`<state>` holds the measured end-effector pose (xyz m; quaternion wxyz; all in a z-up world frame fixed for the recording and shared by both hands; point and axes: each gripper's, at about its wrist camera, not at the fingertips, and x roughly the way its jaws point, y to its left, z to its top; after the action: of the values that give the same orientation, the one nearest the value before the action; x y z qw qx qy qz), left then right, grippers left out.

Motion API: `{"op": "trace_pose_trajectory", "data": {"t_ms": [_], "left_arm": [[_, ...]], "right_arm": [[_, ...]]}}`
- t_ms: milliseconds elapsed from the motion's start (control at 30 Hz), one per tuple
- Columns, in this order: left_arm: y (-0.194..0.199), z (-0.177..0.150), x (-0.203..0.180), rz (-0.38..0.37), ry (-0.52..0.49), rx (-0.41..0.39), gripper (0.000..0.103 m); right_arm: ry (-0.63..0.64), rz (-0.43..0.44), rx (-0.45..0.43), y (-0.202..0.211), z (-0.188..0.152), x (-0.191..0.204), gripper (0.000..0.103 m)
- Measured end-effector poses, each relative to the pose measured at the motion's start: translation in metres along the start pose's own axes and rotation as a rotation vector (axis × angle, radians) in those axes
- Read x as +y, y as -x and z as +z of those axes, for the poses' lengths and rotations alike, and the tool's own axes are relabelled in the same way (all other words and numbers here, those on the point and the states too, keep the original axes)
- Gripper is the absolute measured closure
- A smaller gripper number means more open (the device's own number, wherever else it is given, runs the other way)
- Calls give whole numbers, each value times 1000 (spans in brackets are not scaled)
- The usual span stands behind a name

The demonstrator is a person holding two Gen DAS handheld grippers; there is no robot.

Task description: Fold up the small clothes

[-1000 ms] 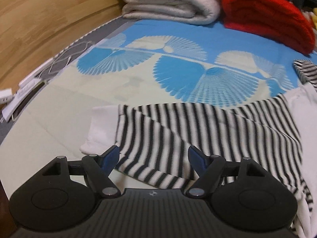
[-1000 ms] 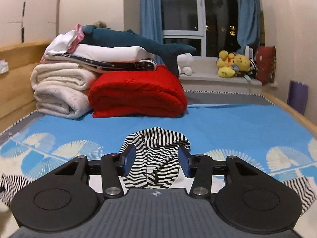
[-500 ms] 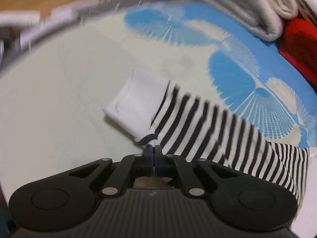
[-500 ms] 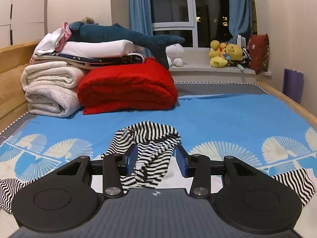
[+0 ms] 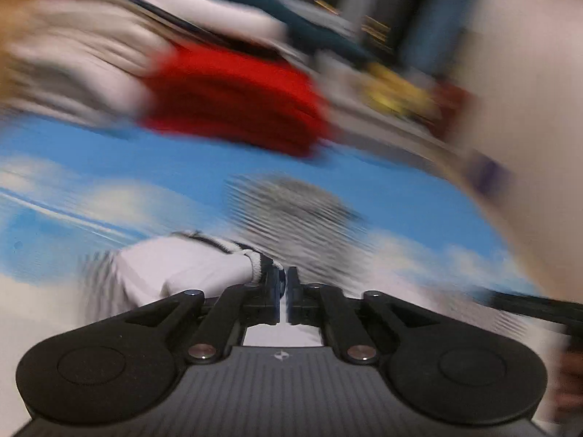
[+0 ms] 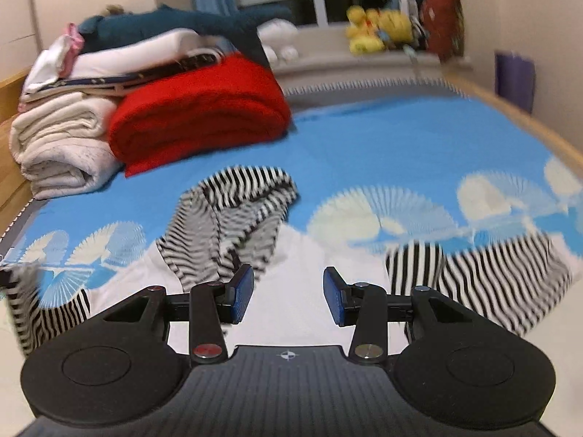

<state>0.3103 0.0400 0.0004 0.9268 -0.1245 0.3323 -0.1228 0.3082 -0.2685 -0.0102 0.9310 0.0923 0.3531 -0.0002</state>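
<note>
We worked on a bed covered by a blue sheet (image 6: 382, 145) printed with pale fan shapes, with a wooden frame at the sides. At its far end sat a folded red blanket (image 6: 196, 105) beside a stack of cream blankets (image 6: 58, 145), a dark teal plush toy lying on top, and yellow soft toys (image 6: 379, 29) lined the windowsill under blue curtains.

The left wrist view was badly smeared, so the room there was only streaks of colour. The striped garment's (image 6: 233, 225) lower edge was hidden behind the right gripper's body.

The small black-and-white striped top lay spread on the sheet, its hood toward the blankets and its sleeves stretched out to either side, so its long axis ran across the bed.

The left gripper (image 5: 283, 286) had its jaws nearly together, having just eased apart slightly, pinching the white sleeve cuff (image 5: 182, 269). The right gripper (image 6: 288, 291) stood partly open above the white chest, holding nothing.
</note>
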Motion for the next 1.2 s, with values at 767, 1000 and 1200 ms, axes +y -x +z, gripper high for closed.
{"op": "trace_pose_trajectory", "data": {"t_ms": [767, 1000, 1200], "left_arm": [[-77, -32, 12, 359, -124, 304, 76], [-77, -26, 19, 359, -117, 303, 76], [-77, -23, 23, 363, -111, 303, 76]], "right_arm": [[-508, 36, 436, -143, -69, -26, 59], [-502, 5, 395, -156, -65, -18, 79], [-501, -4, 359, -156, -64, -19, 98]]}}
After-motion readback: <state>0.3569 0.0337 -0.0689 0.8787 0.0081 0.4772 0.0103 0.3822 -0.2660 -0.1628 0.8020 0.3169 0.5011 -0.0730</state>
